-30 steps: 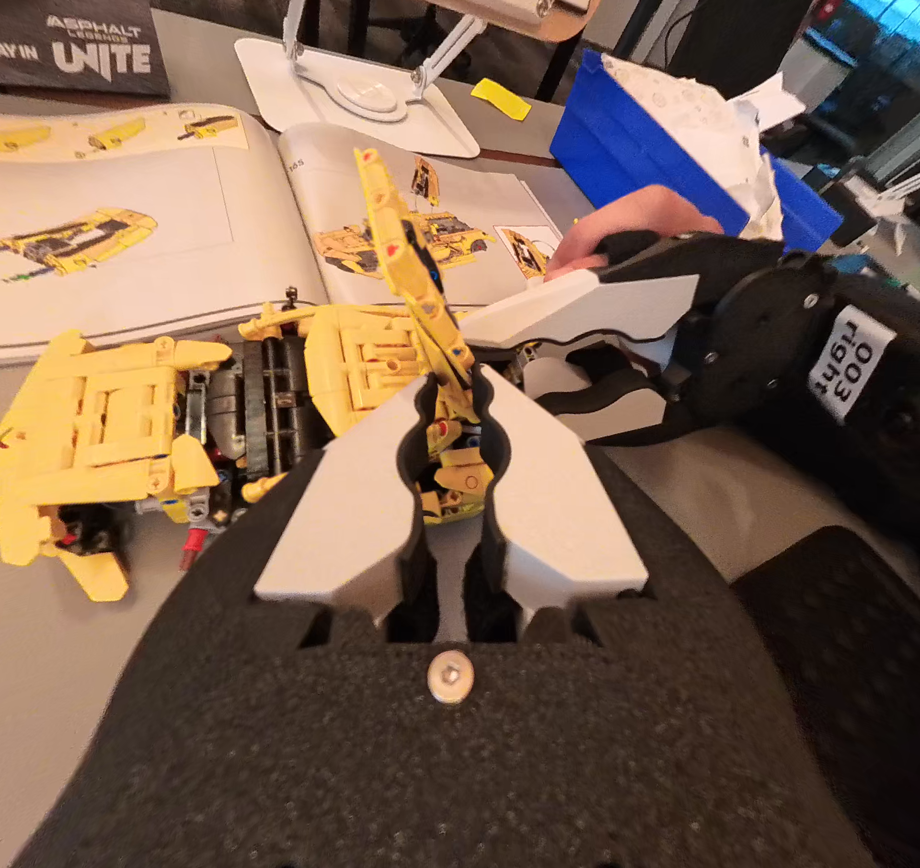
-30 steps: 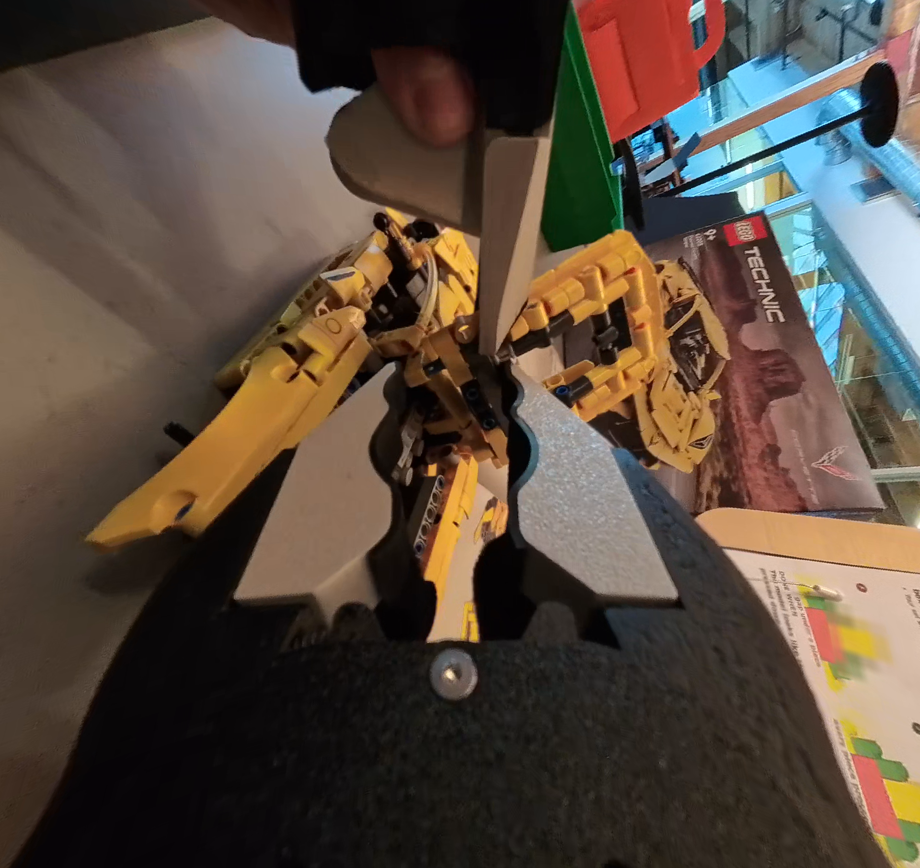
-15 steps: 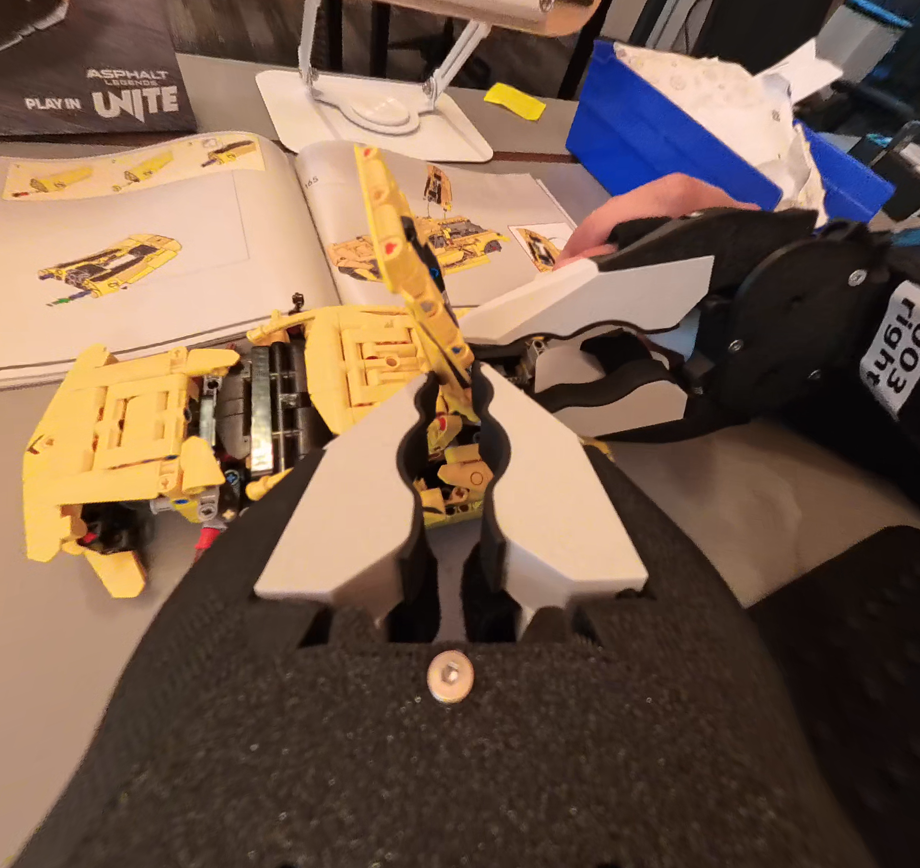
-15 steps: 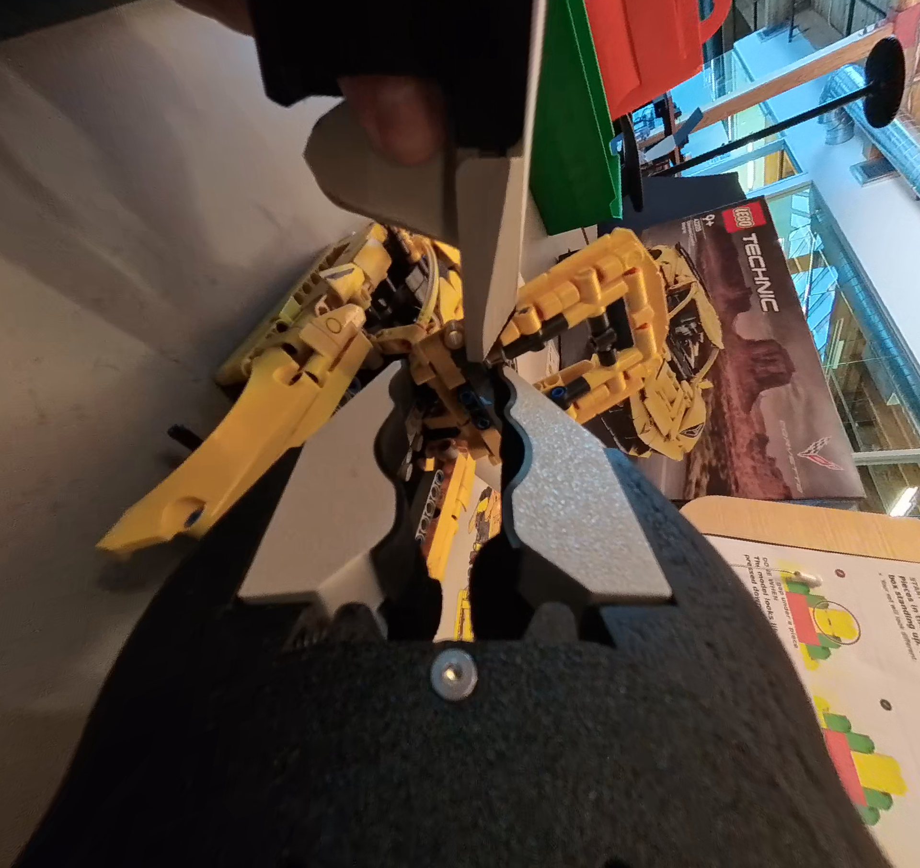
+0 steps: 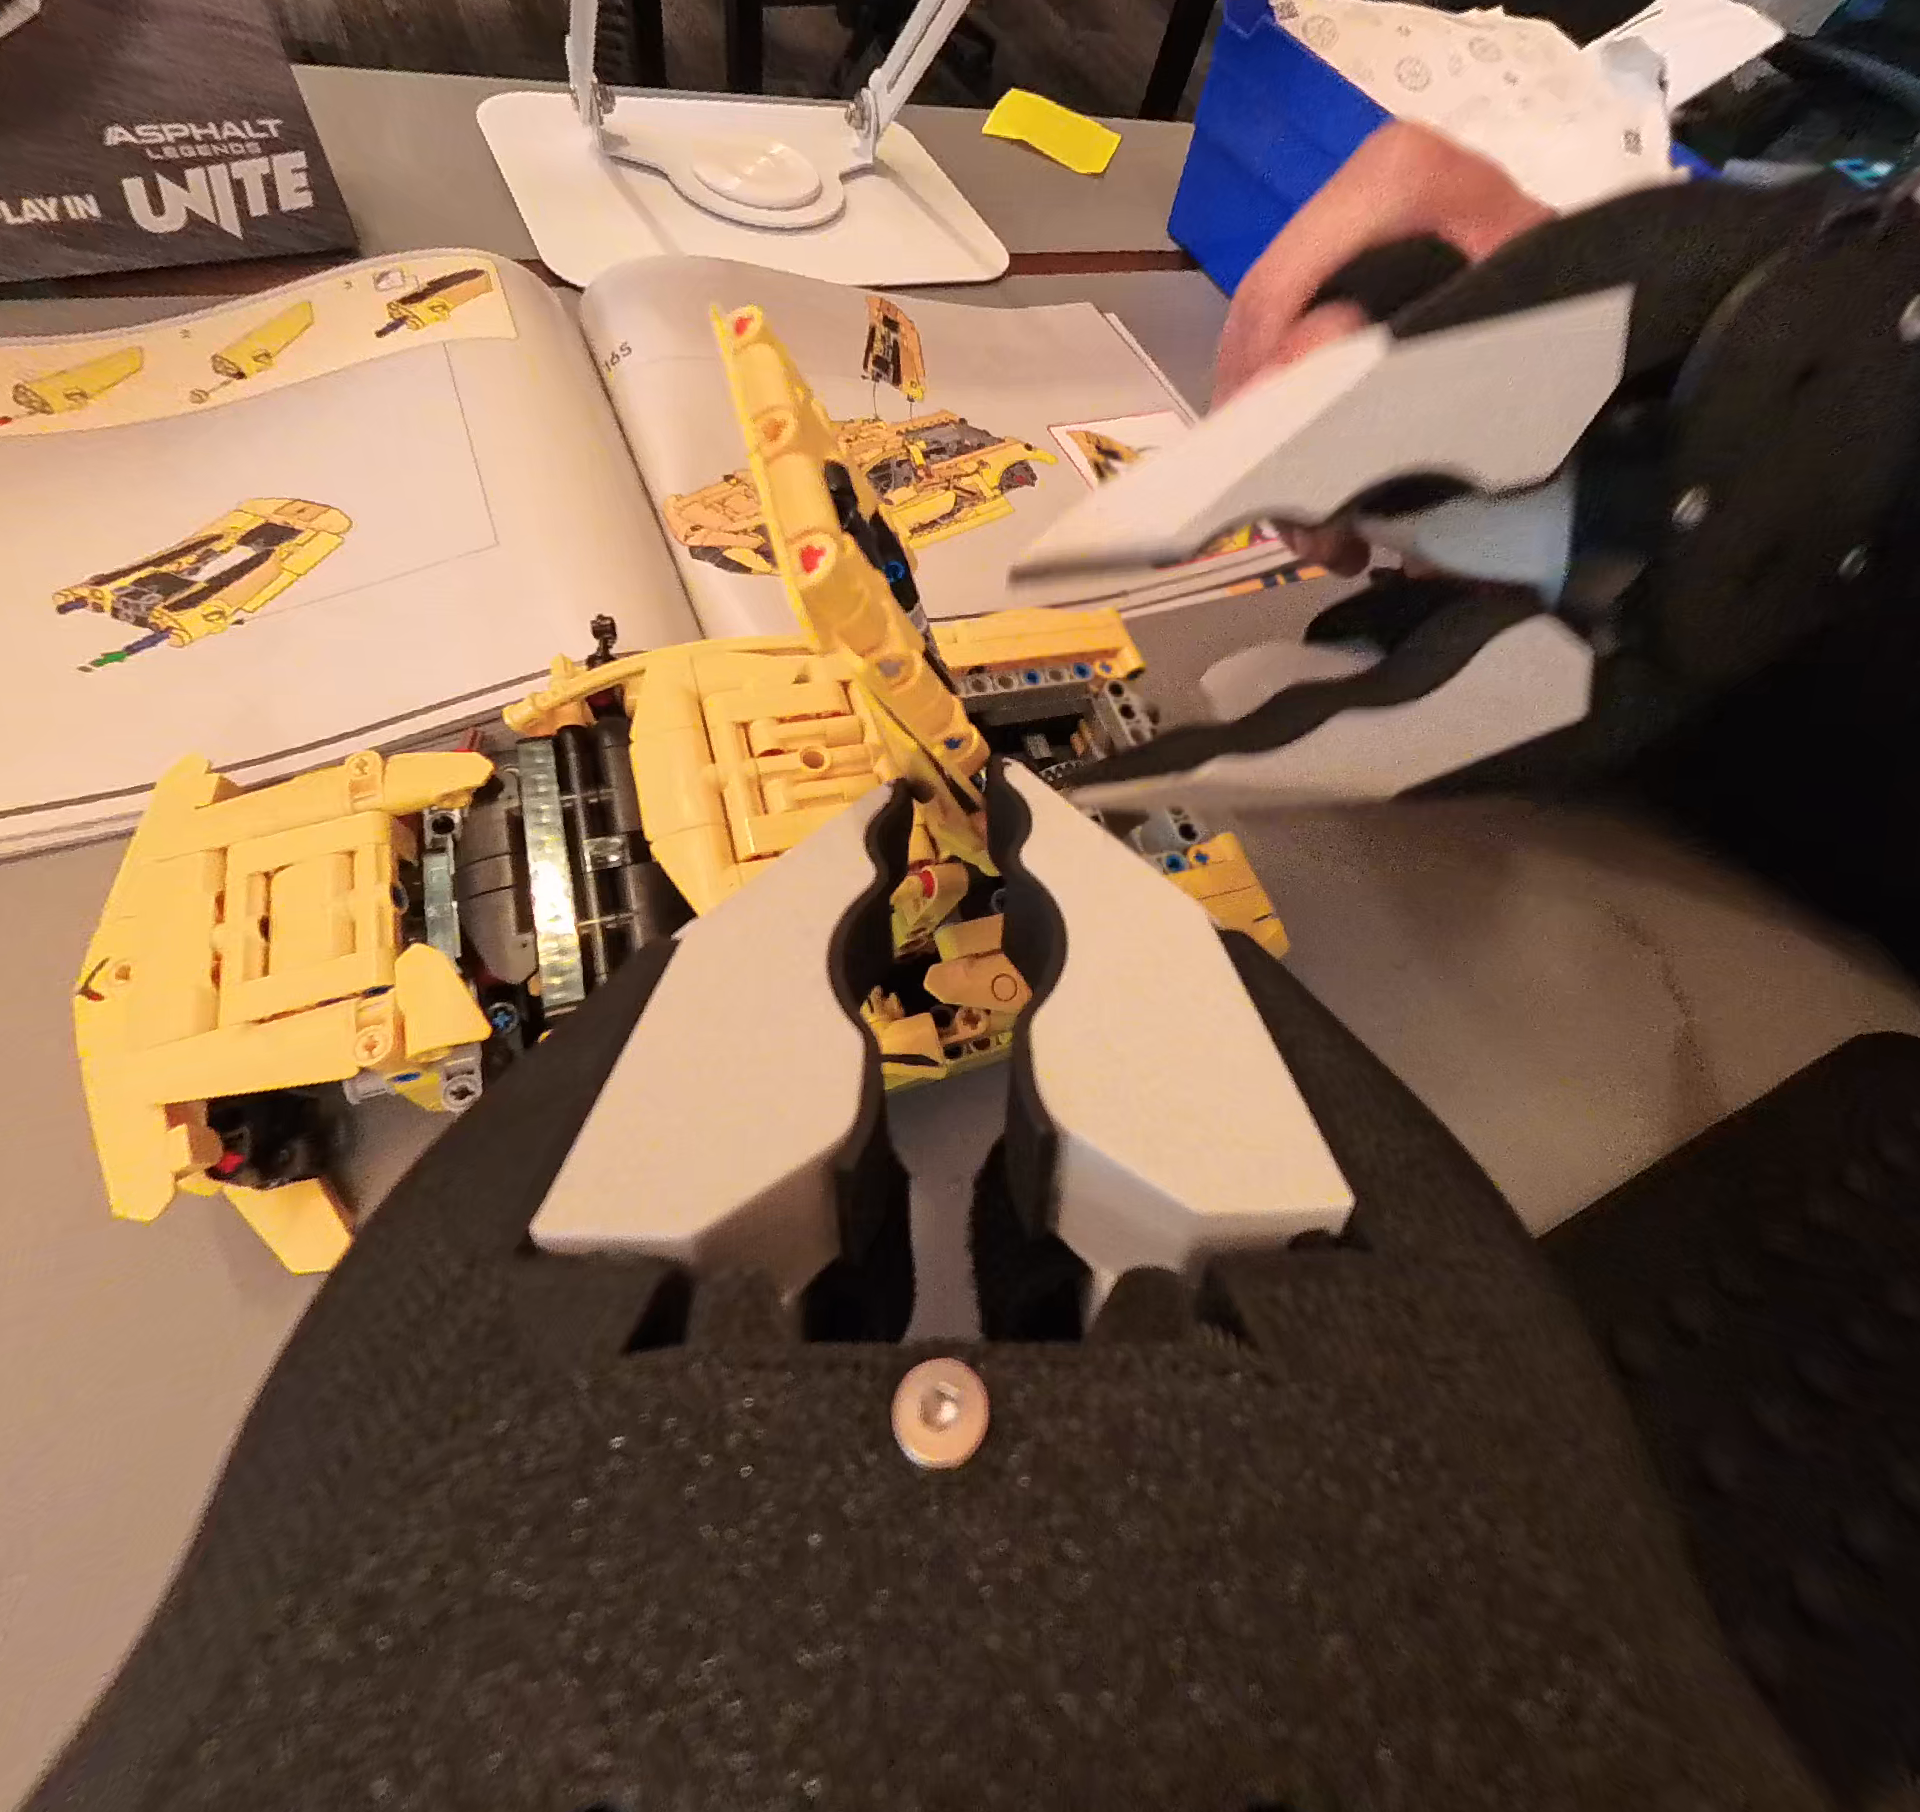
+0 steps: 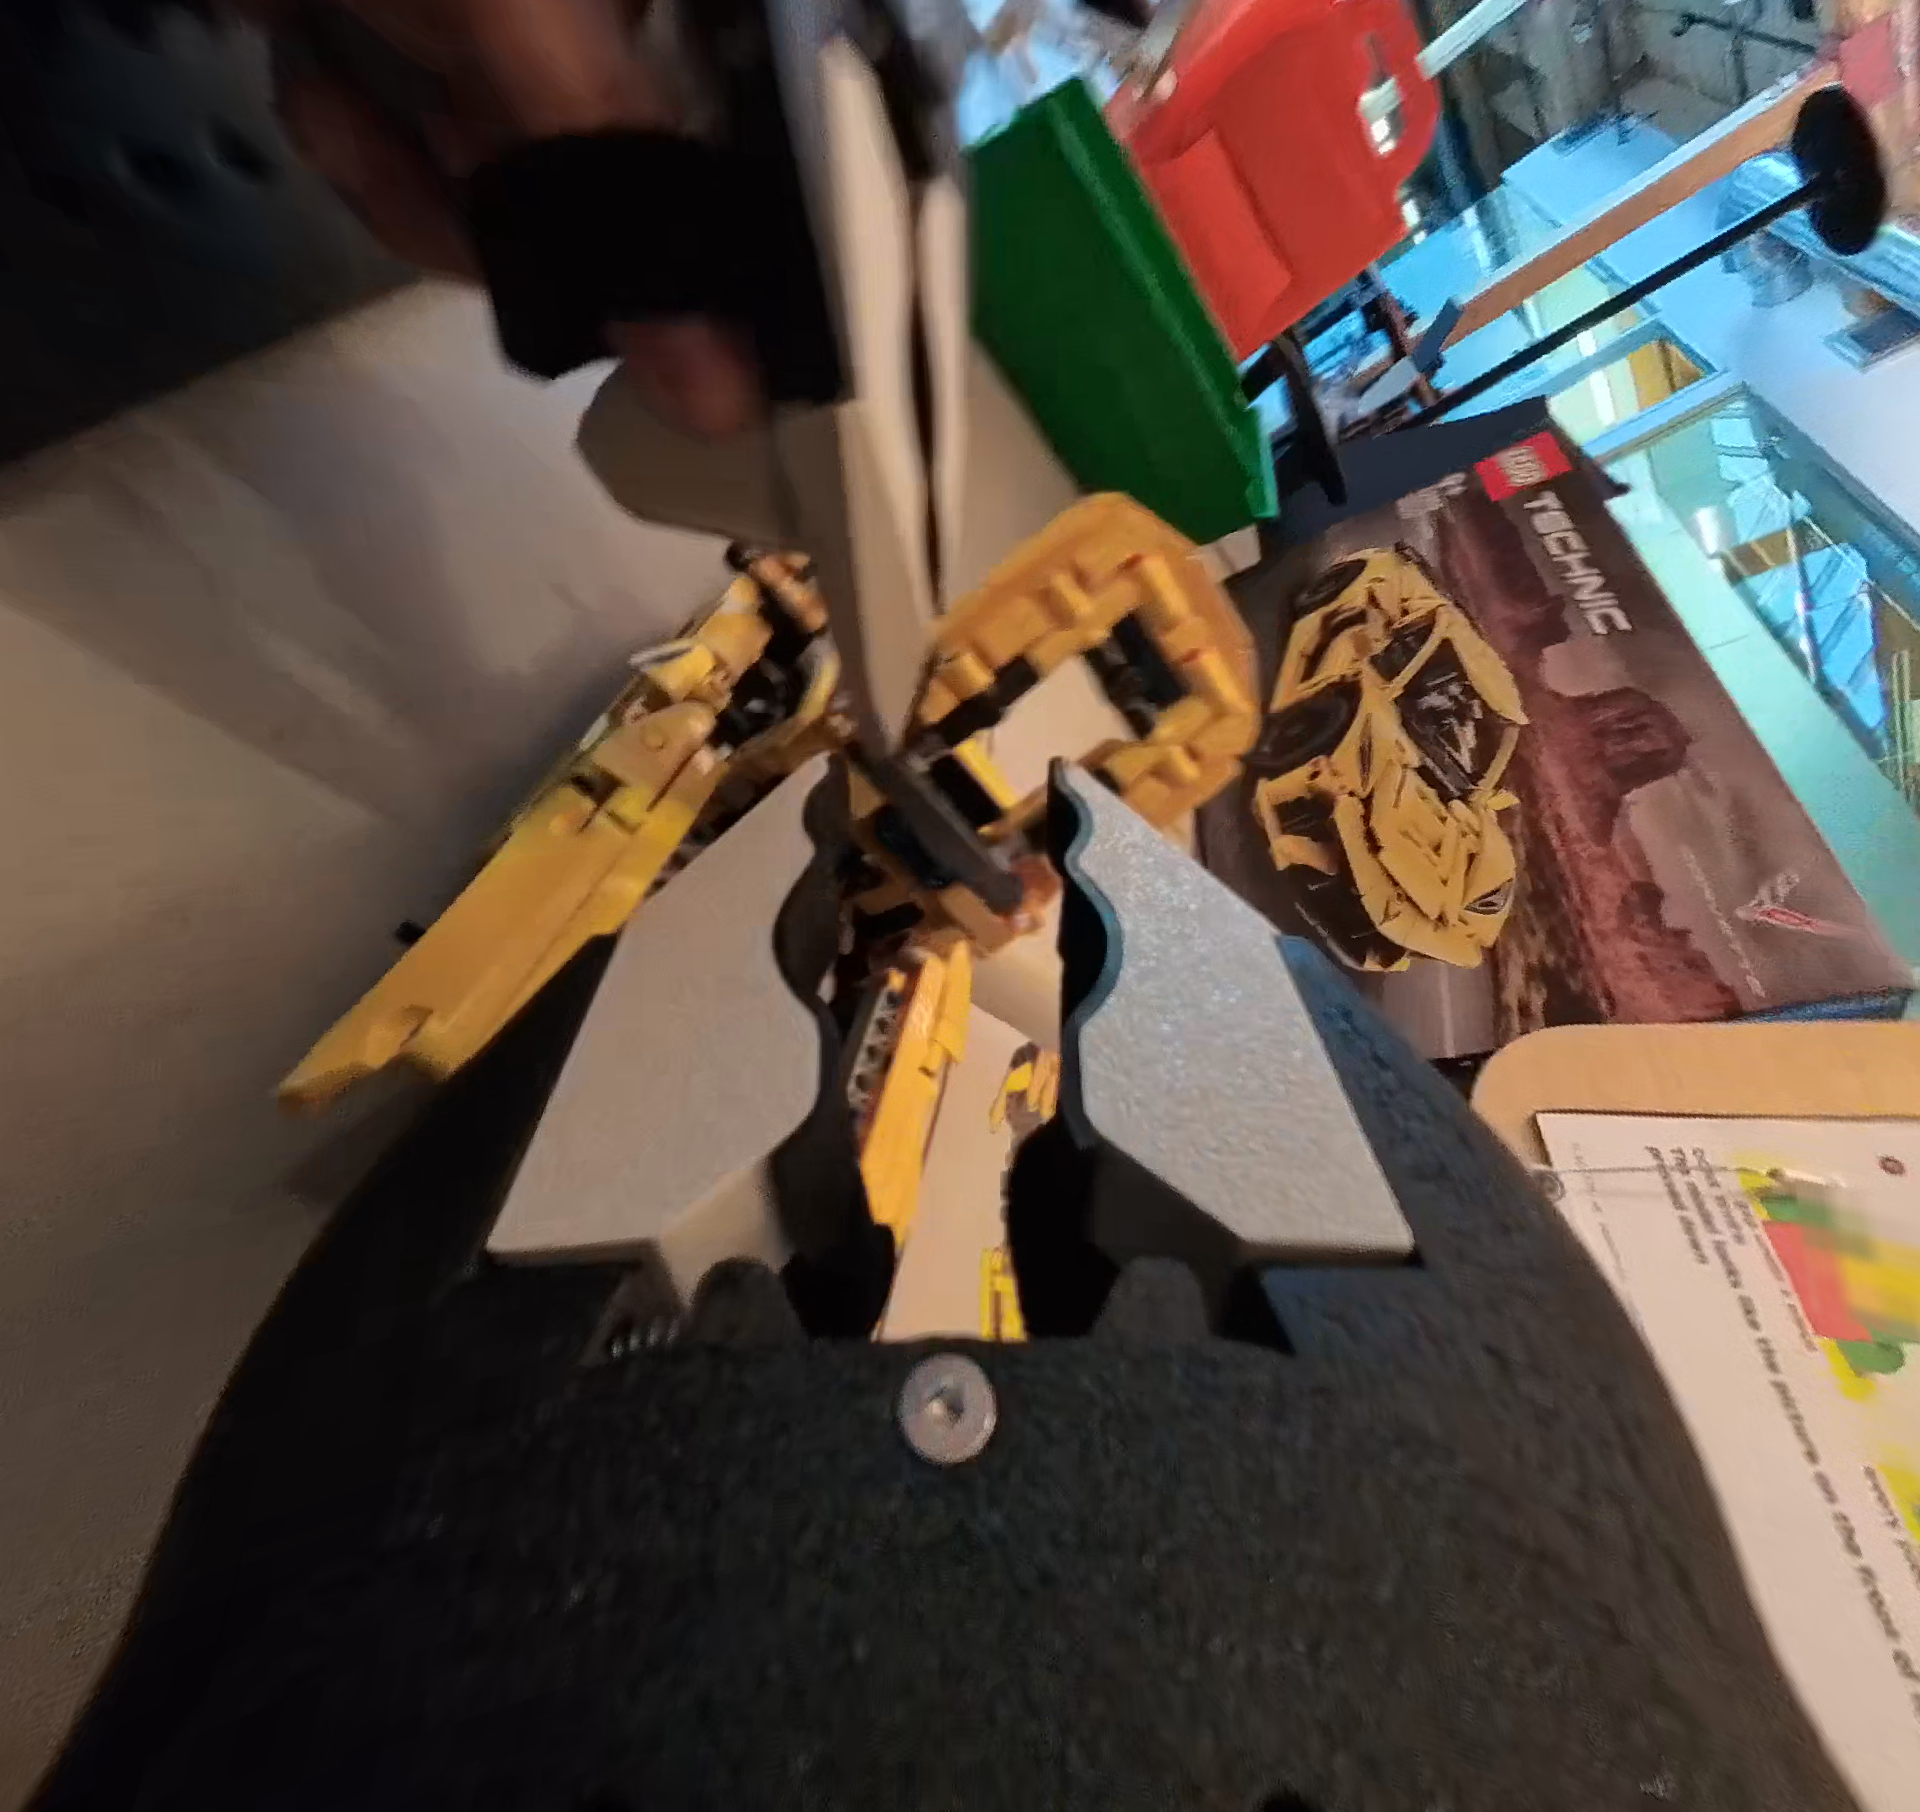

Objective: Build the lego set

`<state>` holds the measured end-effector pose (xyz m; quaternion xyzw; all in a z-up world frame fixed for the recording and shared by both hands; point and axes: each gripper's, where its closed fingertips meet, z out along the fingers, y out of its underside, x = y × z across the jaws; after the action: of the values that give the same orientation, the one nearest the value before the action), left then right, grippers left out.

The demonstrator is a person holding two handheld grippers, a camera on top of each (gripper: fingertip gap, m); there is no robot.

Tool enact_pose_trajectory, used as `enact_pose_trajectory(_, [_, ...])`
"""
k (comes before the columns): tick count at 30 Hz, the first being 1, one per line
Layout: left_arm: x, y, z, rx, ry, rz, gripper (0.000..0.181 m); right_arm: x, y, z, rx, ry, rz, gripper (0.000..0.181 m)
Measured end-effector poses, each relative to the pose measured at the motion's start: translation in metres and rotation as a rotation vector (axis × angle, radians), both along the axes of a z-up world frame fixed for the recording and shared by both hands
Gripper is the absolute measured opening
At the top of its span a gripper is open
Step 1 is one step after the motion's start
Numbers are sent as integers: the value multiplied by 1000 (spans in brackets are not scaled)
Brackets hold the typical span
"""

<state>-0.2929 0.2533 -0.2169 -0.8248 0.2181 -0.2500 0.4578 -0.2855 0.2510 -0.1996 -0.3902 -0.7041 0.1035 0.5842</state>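
The yellow Lego car (image 5: pixel 312 931) lies on the grey table (image 5: pixel 1455 983), partly built. My left gripper (image 5: pixel 940 791) is shut on the lower end of a yellow panel (image 5: pixel 821 557) that stands up from the car's middle. My right gripper (image 5: pixel 1049 676) is open and empty, just right of the panel and apart from it, with a hand behind it. In the right wrist view my right gripper (image 6: pixel 940 796) stands open in front of the car (image 6: pixel 582 879). There the left gripper (image 6: pixel 868 723) comes down from above, pinching the yellow frame-shaped panel (image 6: pixel 1143 619).
An open instruction booklet (image 5: pixel 312 515) lies behind the car. A white stand base (image 5: pixel 748 173), a yellow note (image 5: pixel 1049 131) and a blue bin (image 5: pixel 1278 131) are farther back. The set's box (image 6: pixel 1558 723), a green bin (image 6: pixel 1101 328) and a red bag (image 6: pixel 1278 131) are beyond. Both grippers' tips are close together, under 4 cm apart.
My right gripper has opened, let go of the car's middle and pulled back to the right. My left gripper still holds the panel in the same place.
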Motion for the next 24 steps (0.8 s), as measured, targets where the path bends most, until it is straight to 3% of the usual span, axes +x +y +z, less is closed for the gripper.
enact_pose_trajectory(2, [0,0,0,-4,-5,-6,14,5,5,17,-81,76,1,37])
enact_pose_trajectory(4, [0,0,0,-15,-25,-5,14,8,8,3,-135,-8,-2,50])
enact_pose_trajectory(6, [0,0,0,-51,-75,-2,14,7,10,-16,-69,-98,-18,55])
enact_pose_trajectory(10, [0,0,0,-73,-86,-5,14,-4,2,-24,155,-108,-24,26])
enact_pose_trajectory(18, [-2,1,0,-100,-82,-11,14,-5,1,-30,244,-201,-48,44])
enact_pose_trajectory(24, [-1,1,-1,-104,-69,-12,13,-14,15,-31,415,-173,-120,30])
